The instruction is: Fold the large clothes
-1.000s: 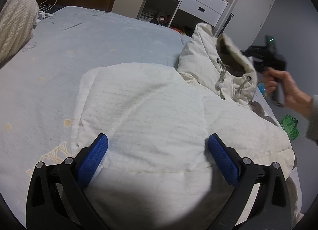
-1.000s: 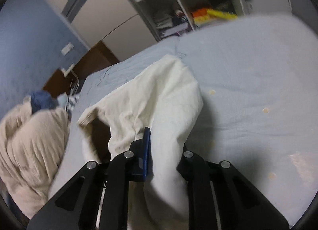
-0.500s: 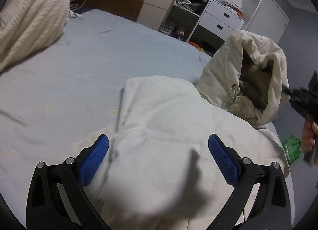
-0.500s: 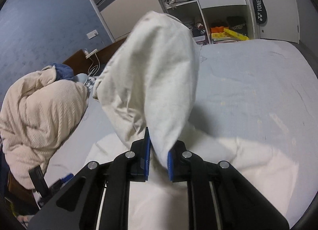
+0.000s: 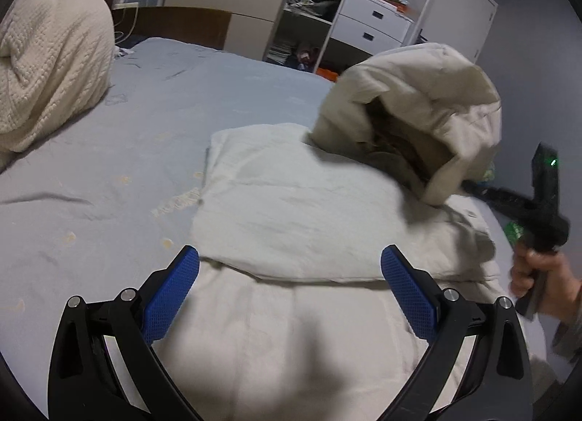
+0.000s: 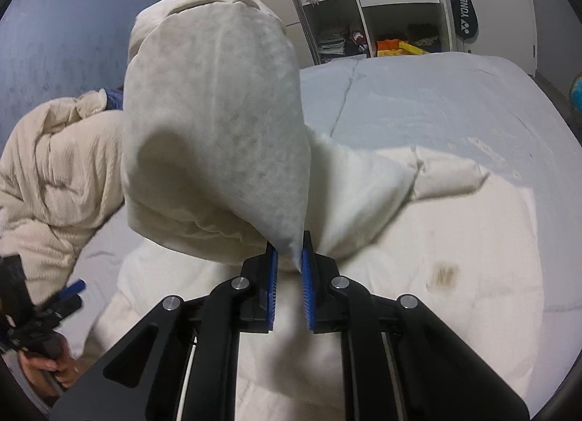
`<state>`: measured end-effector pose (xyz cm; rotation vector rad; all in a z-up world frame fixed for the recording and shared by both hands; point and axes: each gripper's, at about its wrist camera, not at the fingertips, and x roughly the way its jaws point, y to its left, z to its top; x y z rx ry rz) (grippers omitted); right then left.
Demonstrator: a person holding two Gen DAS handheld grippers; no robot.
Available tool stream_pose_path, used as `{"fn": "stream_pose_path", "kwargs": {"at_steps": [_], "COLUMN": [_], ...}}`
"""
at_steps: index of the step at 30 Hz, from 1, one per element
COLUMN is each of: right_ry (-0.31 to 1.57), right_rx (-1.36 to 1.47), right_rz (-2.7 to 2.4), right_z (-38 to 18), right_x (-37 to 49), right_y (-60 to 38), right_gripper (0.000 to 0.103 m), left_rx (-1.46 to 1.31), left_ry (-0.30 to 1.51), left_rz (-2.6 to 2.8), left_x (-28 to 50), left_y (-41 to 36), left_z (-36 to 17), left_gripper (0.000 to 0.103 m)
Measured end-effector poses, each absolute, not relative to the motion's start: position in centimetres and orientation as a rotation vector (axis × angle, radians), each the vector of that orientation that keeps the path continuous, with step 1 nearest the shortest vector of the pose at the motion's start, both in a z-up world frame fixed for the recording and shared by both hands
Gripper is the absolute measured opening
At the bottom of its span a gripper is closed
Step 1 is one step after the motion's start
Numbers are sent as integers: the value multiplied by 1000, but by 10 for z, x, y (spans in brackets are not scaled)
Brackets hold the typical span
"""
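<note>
Hood (image 6: 214,122) lifted higher, pinched in closed right claw (image 6: 290,261), left claw (image 5: 290,261) wide, empty above jacket.

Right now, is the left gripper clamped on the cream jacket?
No, the left gripper stands wide open above the cream jacket, its blue pads gripping nothing.

The cream hood (image 5: 418,93) of the padded cream jacket (image 5: 291,202), pinched in the right gripper (image 6: 290,257), now stands lifted over the jacket's folded body rather than beside it. The left gripper (image 5: 290,275), jaws wide and empty, has drawn back toward the jacket's near edge.
</note>
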<state>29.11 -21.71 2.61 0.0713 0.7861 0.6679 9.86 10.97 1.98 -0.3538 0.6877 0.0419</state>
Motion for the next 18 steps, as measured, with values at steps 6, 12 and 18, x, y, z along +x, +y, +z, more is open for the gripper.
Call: {"fn": "stream_pose_path", "kwargs": {"at_steps": [6, 12, 18], "right_ry": [815, 834, 832], "right_rx": [31, 54, 148], "right_rz": [644, 643, 674], "right_z": [3, -6, 21], "right_x": [275, 272, 291], "right_y": [-231, -249, -265], "right_gripper": [5, 5, 19], "left_rx": [-317, -273, -202], "left_ry": [691, 686, 785], "left_rz": [29, 11, 30], "left_x": [109, 146, 162], "left_y": [93, 88, 81], "left_z": [45, 82, 55], "left_gripper": [96, 96, 96]}}
